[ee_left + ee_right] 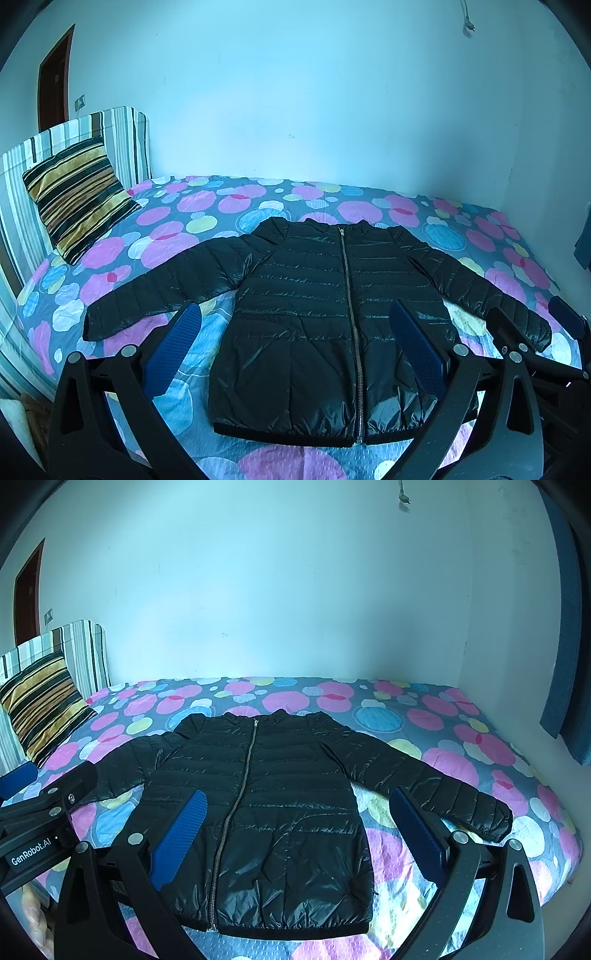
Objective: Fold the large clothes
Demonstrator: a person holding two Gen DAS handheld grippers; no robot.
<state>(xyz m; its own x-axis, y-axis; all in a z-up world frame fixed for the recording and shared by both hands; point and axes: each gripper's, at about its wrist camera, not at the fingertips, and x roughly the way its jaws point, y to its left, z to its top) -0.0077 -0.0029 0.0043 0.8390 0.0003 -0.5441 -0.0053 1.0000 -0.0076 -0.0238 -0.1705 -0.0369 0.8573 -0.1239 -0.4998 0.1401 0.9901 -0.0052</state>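
A black quilted puffer jacket (314,306) lies flat on the bed, front up, zipped, with both sleeves spread out to the sides; it also shows in the right wrist view (266,812). My left gripper (295,321) is open and empty, held above the jacket's lower half, its blue pads (173,343) wide apart. My right gripper (299,808) is open and empty, above the jacket's right side near the right sleeve (443,790). The right gripper also shows at the right edge of the left wrist view (535,332). The left gripper shows at the left edge of the right wrist view (40,805).
The bed (258,206) has a cover with pink, blue and yellow circles. A striped cushion (77,195) leans on a striped headboard (122,140) at the left. A pale wall runs behind the bed. A blue curtain (565,664) hangs at the right.
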